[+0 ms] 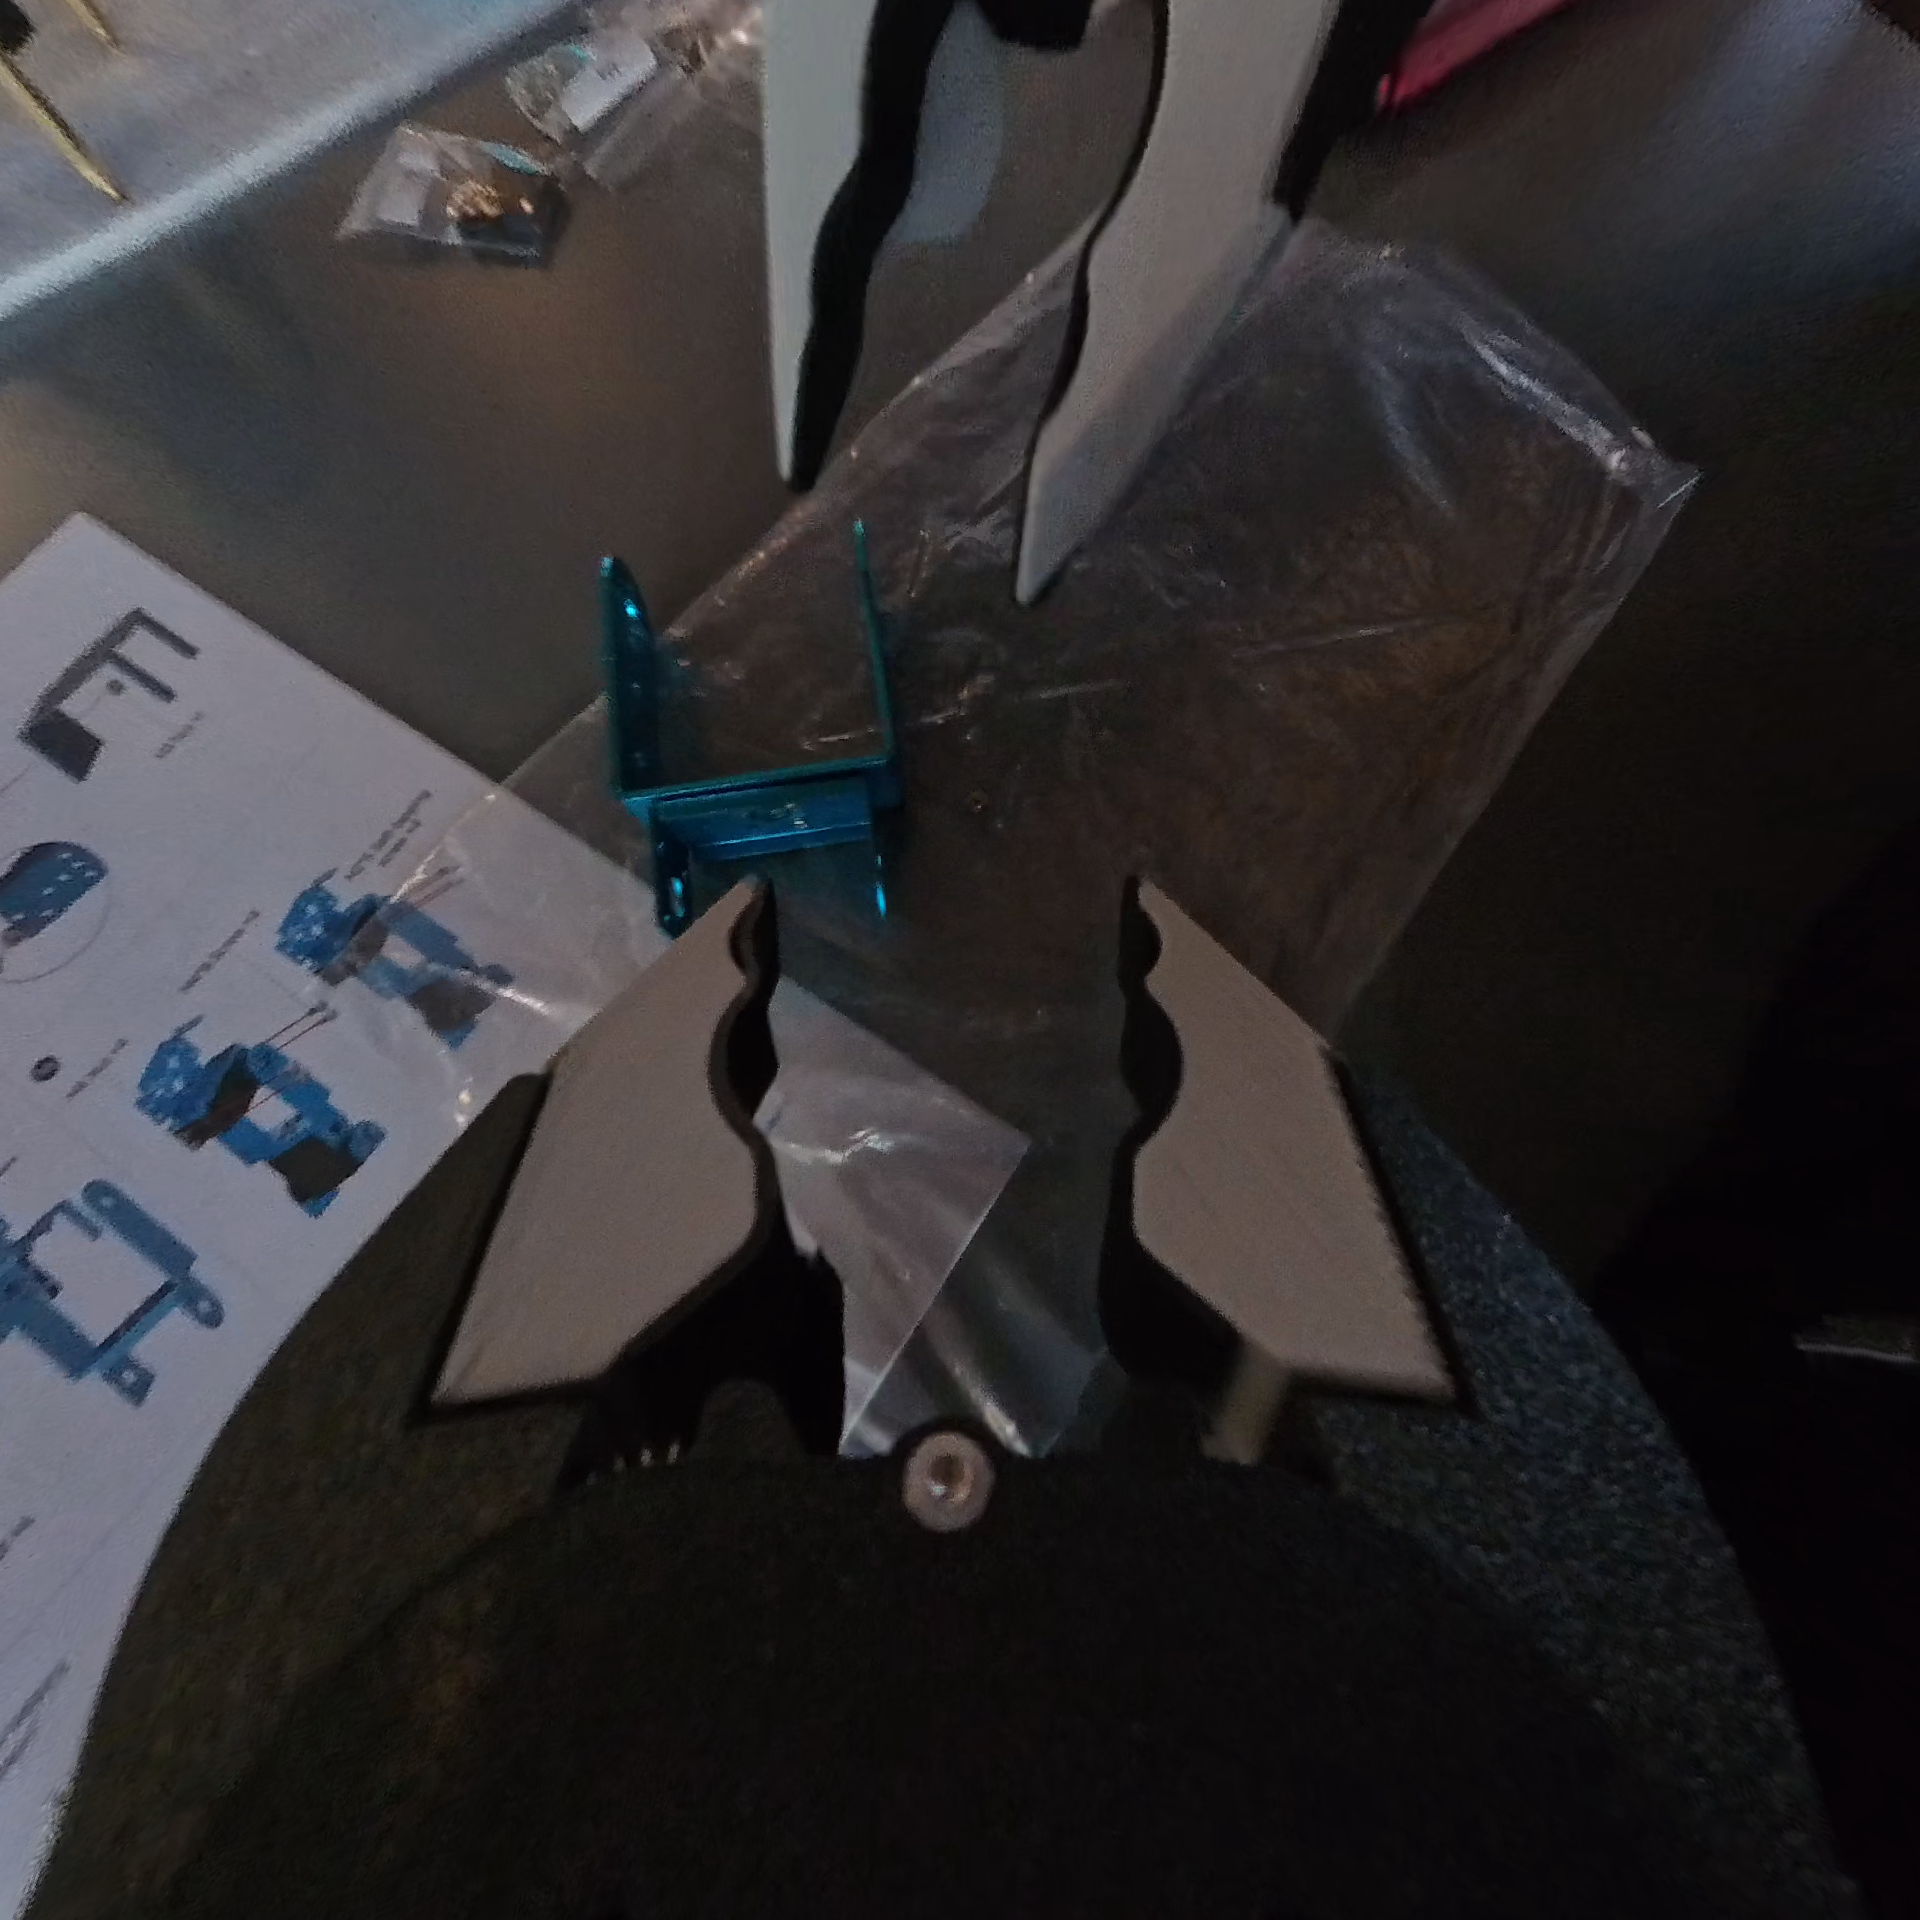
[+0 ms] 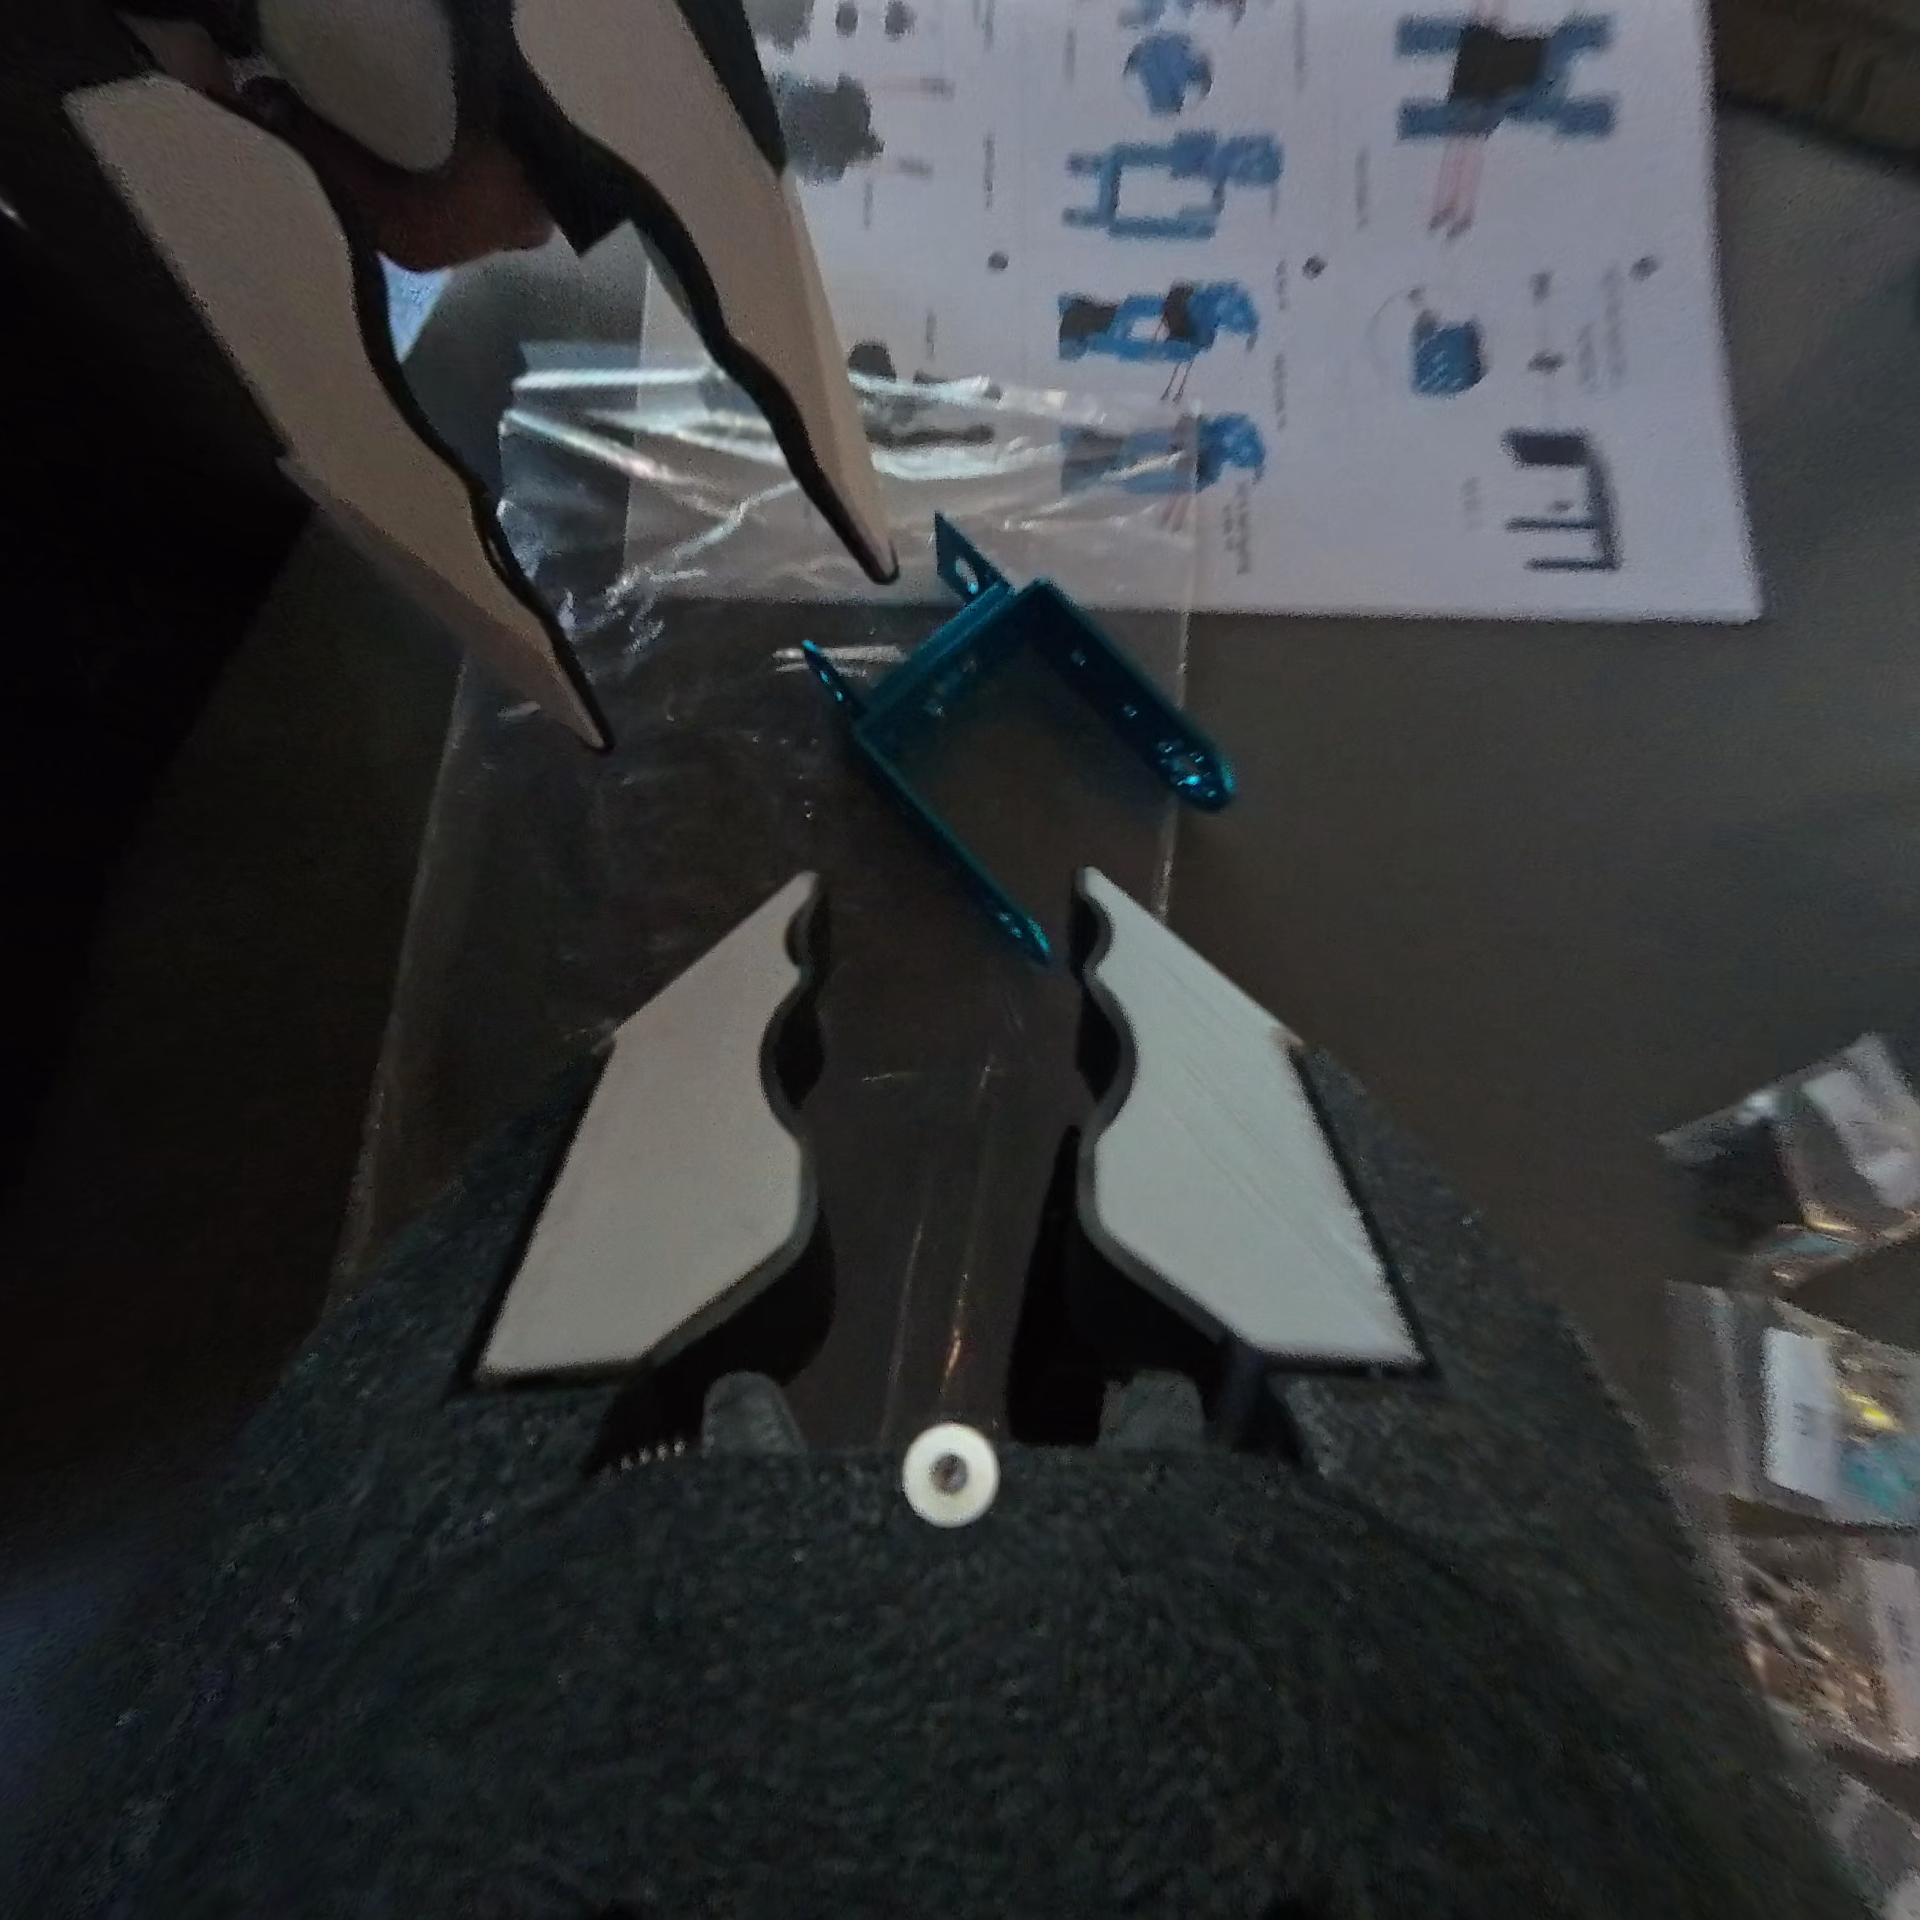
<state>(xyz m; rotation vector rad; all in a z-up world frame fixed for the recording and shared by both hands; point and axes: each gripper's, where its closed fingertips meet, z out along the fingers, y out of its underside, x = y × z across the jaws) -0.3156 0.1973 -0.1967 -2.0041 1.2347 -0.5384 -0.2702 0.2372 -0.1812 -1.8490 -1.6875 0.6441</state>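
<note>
Blue bracket (image 1: 748, 727) lies between both gaping, empty tools.

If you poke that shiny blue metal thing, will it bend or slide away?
The blue U-shaped metal bracket looks like thin folded sheet metal, so it would probably stay stiff. It lies on a clear plastic bag, which looks slick, so it may well slide. It seems small and full of holes, so likely light. Both grippers' jaws stand open nearby.
</note>
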